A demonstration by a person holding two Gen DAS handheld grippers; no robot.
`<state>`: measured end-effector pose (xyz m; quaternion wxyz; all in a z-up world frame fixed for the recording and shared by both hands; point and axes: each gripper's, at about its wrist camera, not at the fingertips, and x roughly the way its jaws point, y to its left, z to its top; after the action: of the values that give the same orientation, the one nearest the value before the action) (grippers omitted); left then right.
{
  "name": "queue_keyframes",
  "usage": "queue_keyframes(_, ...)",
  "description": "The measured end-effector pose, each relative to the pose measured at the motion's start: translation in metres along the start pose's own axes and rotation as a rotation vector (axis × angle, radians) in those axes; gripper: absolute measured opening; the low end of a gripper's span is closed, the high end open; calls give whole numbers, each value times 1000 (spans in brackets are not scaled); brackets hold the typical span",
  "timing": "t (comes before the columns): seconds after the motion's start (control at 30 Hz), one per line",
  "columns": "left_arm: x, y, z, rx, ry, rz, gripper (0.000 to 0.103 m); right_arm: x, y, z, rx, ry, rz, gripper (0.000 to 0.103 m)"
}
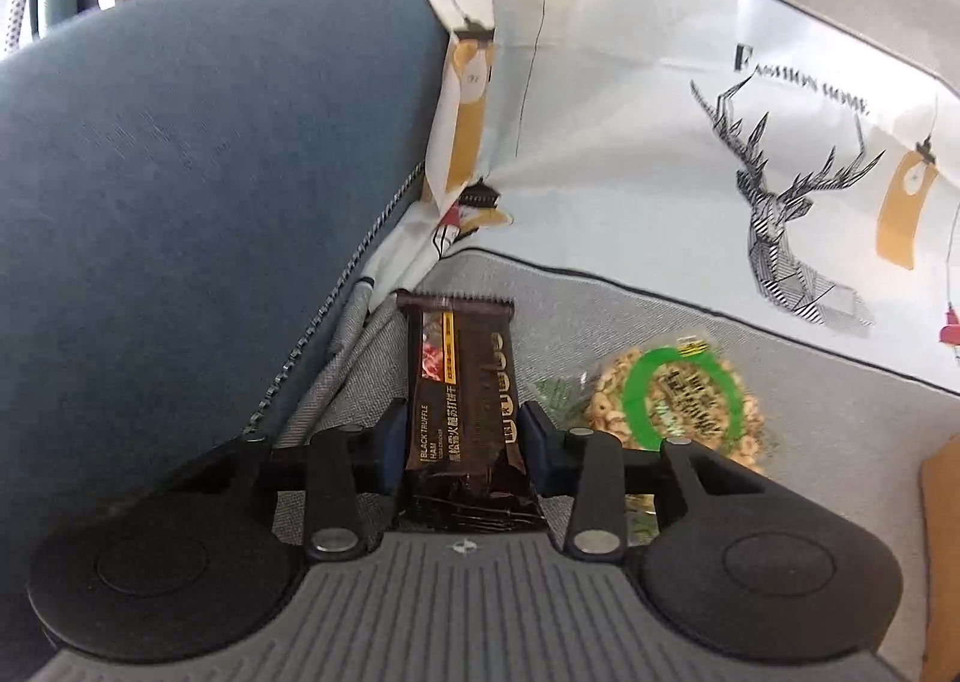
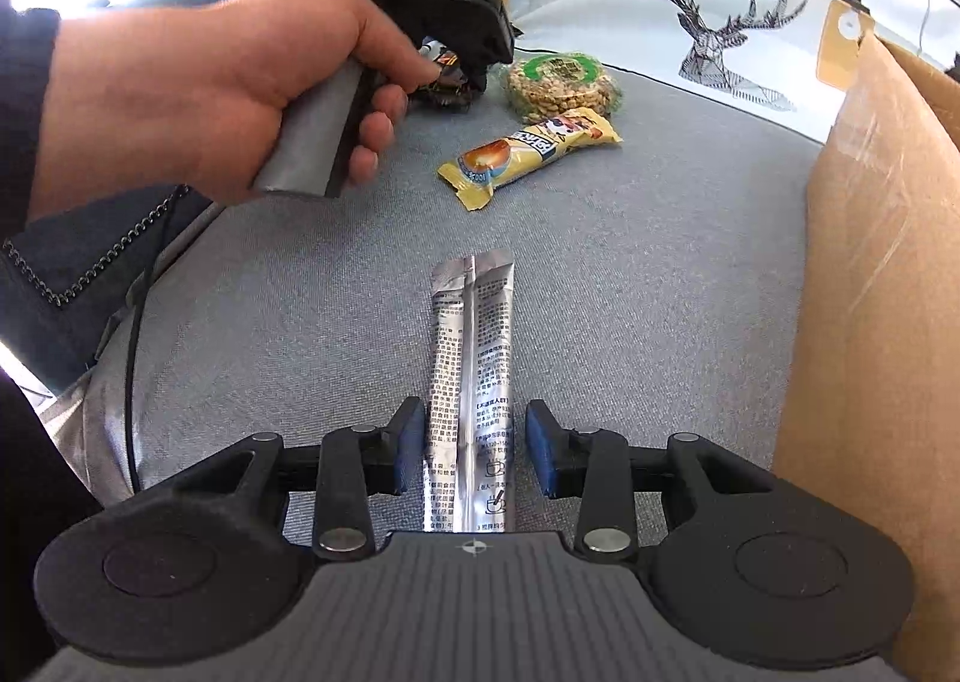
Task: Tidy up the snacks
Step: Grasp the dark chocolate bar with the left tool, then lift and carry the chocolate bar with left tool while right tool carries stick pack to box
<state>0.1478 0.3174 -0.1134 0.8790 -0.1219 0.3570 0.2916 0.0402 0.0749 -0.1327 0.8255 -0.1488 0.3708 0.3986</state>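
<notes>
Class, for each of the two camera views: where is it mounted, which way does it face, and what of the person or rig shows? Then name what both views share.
Left wrist: sits on the left gripper, facing the sofa's back corner; its fingers clamp the black truffle ham cracker pack.
Right wrist: sits on the right gripper, facing along the grey seat; its fingers straddle the silver sachet, and the left hand shows.
Shared: round cereal snack, deer-print cloth.
</notes>
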Motion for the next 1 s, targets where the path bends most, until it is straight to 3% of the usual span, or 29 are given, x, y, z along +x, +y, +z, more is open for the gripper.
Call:
queue_keyframes(0.27,-68,17,-10,-71,39,-49,42,-4,-3,-1,-1,-42,-28,25)
queue_keyframes(0.5,-119,35,-58,-130,209,-150,42,-9,-5,-3,29,-52,-49,25)
queue_keyframes(0.6,-124,29,-81,-80,315,-183,42,-8,-8,-5,58,-31,-50,26)
queue_keyframes(0.73,-116,19,-100,-4,402,-156,43,-8,-10,-6,76,-15,-45,28)
queue_keyframes(1.0,-110,6,-99,36,389,-111,57,-9,-8,-10,52,-15,-48,30)
